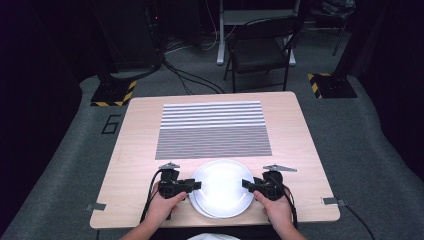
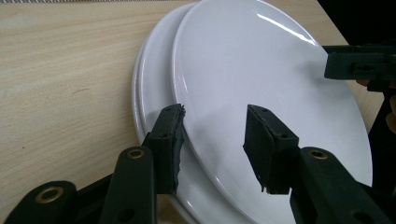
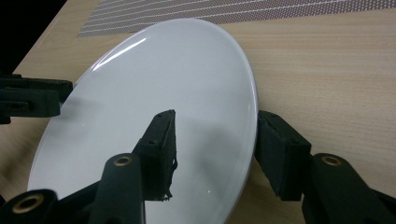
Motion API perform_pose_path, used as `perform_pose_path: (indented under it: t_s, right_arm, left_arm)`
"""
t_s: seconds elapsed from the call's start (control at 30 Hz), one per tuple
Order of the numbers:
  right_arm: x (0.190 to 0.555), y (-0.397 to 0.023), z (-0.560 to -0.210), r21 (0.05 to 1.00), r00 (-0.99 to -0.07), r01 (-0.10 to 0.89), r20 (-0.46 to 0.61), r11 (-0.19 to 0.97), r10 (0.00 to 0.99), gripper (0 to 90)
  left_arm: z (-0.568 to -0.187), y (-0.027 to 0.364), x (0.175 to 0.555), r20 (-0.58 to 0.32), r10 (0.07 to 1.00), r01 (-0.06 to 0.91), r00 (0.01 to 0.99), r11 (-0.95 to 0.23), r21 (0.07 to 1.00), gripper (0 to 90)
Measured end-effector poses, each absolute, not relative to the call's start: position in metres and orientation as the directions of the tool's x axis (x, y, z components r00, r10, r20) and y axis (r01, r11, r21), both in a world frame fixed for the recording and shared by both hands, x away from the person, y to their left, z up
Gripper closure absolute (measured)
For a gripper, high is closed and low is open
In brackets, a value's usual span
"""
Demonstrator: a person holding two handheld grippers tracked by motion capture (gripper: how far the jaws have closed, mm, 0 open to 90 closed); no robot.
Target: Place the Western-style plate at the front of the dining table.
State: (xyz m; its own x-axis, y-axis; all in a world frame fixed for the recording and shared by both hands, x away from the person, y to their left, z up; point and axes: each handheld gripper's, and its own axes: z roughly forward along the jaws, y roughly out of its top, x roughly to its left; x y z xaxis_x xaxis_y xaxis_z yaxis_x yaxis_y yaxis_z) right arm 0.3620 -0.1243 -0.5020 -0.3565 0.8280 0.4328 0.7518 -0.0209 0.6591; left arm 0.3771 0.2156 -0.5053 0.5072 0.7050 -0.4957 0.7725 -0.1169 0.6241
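Observation:
Two white plates lie stacked near the front edge of the wooden table [image 1: 145, 150]. The top plate [image 1: 222, 187] [image 2: 261, 70] [image 3: 154, 70] sits shifted off the lower plate [image 1: 197, 209] [image 2: 149, 84], whose rim peeks out on the left. My left gripper [image 1: 196, 185] [image 2: 215, 112] has the top plate's left rim between its jaws, one jaw under the rim and one over the face. On the opposite side, my right gripper [image 1: 247, 185] [image 3: 215, 116] holds the right rim the same way. A hand grasps each gripper from the table's front edge.
A striped grey and white mat [image 1: 212, 130] covers the table's middle, just beyond the plates. Bare wood lies on both sides of the plates. Behind the table stand a black folding chair [image 1: 260, 50], floor cables and two yellow-black striped stand bases.

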Motion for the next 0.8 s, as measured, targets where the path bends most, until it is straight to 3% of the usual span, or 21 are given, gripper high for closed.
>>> perform_pose_path:
  t_s: [0.8]
  right_arm:
    - [0.367,-0.140,-0.488,0.699,-0.333,0.714,0.393,-0.044,0.857,48.0]
  left_arm:
    - [-0.512,0.196,0.381,-0.491,0.699,0.770,0.519,-0.133,0.625,57.1]
